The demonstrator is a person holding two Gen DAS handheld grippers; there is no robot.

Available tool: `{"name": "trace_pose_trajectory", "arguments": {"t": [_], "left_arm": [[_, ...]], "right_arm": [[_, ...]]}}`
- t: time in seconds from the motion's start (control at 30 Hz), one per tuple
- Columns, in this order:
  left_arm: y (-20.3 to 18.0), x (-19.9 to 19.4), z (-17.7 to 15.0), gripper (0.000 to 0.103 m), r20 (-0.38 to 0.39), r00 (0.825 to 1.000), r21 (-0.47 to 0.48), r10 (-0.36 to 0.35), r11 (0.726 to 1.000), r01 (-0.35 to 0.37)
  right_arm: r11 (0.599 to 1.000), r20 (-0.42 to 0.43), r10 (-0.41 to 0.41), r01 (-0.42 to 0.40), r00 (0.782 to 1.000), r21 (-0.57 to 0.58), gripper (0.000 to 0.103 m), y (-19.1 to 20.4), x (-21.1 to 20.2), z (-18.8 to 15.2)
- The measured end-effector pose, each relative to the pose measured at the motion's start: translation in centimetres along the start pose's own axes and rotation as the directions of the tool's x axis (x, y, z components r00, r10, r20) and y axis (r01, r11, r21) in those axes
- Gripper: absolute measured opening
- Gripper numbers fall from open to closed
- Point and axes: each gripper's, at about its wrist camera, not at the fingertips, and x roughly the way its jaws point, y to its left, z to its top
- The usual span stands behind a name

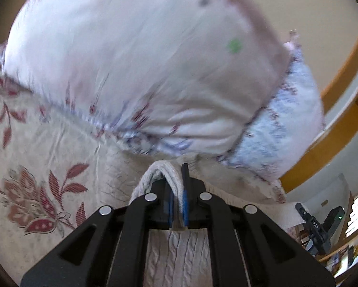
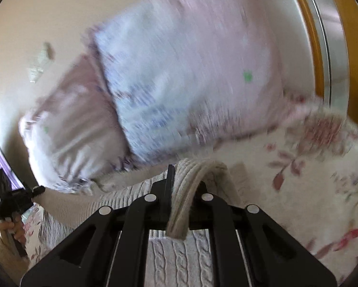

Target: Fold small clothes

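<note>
Left gripper tilted downward, fingers clamped on knit garment hem; right gripper likewise.

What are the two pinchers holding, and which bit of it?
Both are shut on the cream cable-knit garment. The left hand-held gripper pinches a folded ribbed edge, and the right hand-held gripper pinches a ribbed edge too.

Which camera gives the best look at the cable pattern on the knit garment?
The right wrist view: the cable-knit garment shows clear braided ribs below the right gripper. The left wrist view shows it more blurred and wrinkled, pinched in the left gripper.
</note>
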Motion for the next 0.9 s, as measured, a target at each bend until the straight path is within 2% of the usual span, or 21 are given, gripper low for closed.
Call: {"name": "trace_pose_trajectory", "arguments": {"t": [0.03, 0.17, 0.23, 0.27, 0.3, 0.37, 0.4, 0.43, 0.5, 0.53, 0.6, 0.73, 0.8, 0.87, 0.9], "left_arm": [[0.8, 1.1, -0.2, 0.005, -0.026, 1.000, -0.028, 0.006, 1.000, -0.006], [2.3, 3.2, -0.7, 0.006, -0.071, 0.997, -0.082, 0.009, 0.996, -0.015], [2.3, 3.9, -0.4, 0.006, -0.085, 0.996, -0.088, 0.008, 0.996, -0.016], [2.3, 4.2, -0.3, 0.007, -0.091, 0.996, -0.093, 0.009, 0.996, -0.018], [2.3, 4.6, -0.1, 0.007, -0.096, 0.995, -0.105, 0.008, 0.994, -0.018], [2.4, 5.1, 0.2, 0.008, -0.100, 0.995, -0.134, -0.011, 0.991, -0.002], [2.5, 5.4, 0.3, 0.011, -0.103, 0.994, -0.150, -0.020, 0.989, 0.004], [2.6, 5.7, 0.6, 0.013, -0.106, 0.994, -0.176, -0.035, 0.984, 0.016], [2.9, 5.5, 0.9, 0.026, -0.101, 0.993, -0.218, -0.057, 0.975, 0.034], [3.0, 5.2, 1.0, 0.029, -0.089, 0.994, -0.237, -0.067, 0.970, 0.045], [3.1, 4.0, 1.1, 0.039, -0.064, 0.996, -0.232, -0.069, 0.971, 0.052], [2.8, 1.1, 0.7, 0.040, -0.047, 0.998, -0.152, -0.049, 0.988, 0.041], [3.0, 0.0, 0.0, 0.040, -0.057, 0.998, -0.117, -0.036, 0.993, 0.029], [3.4, -1.1, -0.8, 0.037, -0.070, 0.997, -0.088, -0.019, 0.996, 0.013], [3.4, -1.4, -1.2, 0.036, -0.077, 0.997, -0.079, -0.012, 0.997, 0.006]], "right_arm": [[1.000, -0.049, -0.013, 0.014, 0.999, 0.027, 0.007, -0.6, 1.6, -0.3], [0.995, -0.129, -0.038, 0.050, 0.991, 0.092, 0.008, -1.8, 4.1, -0.7], [0.987, -0.164, -0.034, 0.059, 0.986, 0.151, 0.015, -2.4, 5.2, -0.2], [0.982, -0.175, -0.021, 0.053, 0.984, 0.181, 0.028, -2.7, 5.7, 0.1], [0.976, -0.179, -0.002, 0.041, 0.984, 0.214, 0.045, -2.9, 6.1, 0.4], [0.963, -0.160, 0.029, 0.015, 0.987, 0.269, 0.060, -3.1, 6.7, 1.3], [0.960, -0.145, 0.035, 0.007, 0.989, 0.280, 0.061, -2.9, 6.8, 1.8], [0.960, -0.131, 0.037, 0.001, 0.991, 0.279, 0.061, -2.8, 6.8, 2.1], [0.964, -0.105, 0.033, -0.004, 0.994, 0.264, 0.061, -2.3, 6.4, 2.7], [0.967, -0.092, 0.036, -0.011, 0.995, 0.255, 0.061, -2.1, 5.9, 2.8], [0.973, -0.074, 0.030, -0.012, 0.997, 0.230, 0.061, -2.0, 4.8, 2.7], [0.987, -0.074, -0.052, 0.062, 0.996, 0.149, 0.060, -2.7, 1.9, 1.4], [0.987, -0.090, -0.076, 0.088, 0.993, 0.134, 0.046, -3.6, 1.0, 0.7], [0.987, -0.126, -0.079, 0.095, 0.989, 0.130, 0.037, -4.4, 0.5, -0.3], [0.987, -0.145, -0.083, 0.101, 0.986, 0.124, 0.037, -4.9, 0.1, -1.0]]}}
